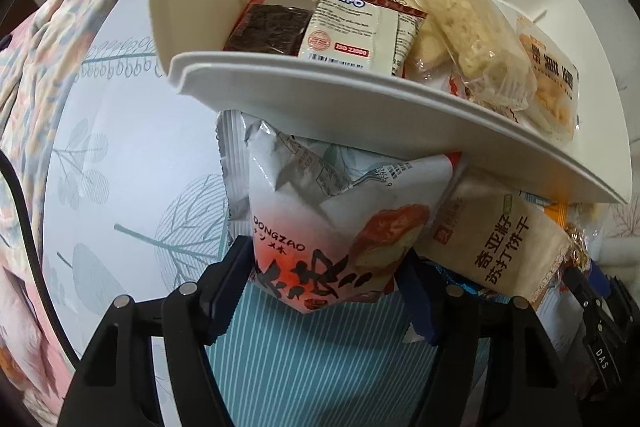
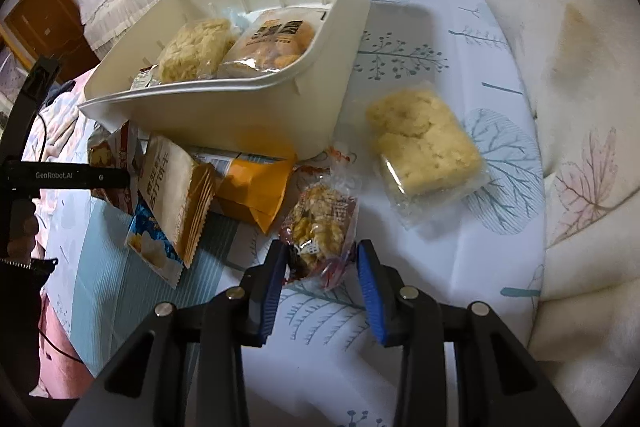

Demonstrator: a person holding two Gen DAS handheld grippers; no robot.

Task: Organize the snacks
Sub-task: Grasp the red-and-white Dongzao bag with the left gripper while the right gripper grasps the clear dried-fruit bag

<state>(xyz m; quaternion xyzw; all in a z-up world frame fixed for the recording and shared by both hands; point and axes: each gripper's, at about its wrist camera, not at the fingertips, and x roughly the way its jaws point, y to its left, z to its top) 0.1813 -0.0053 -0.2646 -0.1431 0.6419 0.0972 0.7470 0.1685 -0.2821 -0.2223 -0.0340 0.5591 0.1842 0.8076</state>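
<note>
A white plastic bin (image 1: pixel 320 95) holds several wrapped snacks and stands on a leaf-print cloth. In front of it, a white and red pastry packet (image 1: pixel 320 227) fills the space between the pads of my left gripper (image 1: pixel 324 279), which touch both its sides. In the right wrist view the bin (image 2: pixel 240 123) is at upper left. A clear-wrapped nut and cereal snack (image 2: pixel 320 227) lies between the blue pads of my right gripper (image 2: pixel 322 259), and both pads touch its wrapper.
A beige cracker packet (image 2: pixel 176 187), an orange packet (image 2: pixel 256 187) and a blue packet (image 2: pixel 150 247) are piled against the bin's front. A clear-wrapped pale rice cake (image 2: pixel 424 147) lies alone to the right. A white cushion (image 2: pixel 580 147) borders the cloth on the right.
</note>
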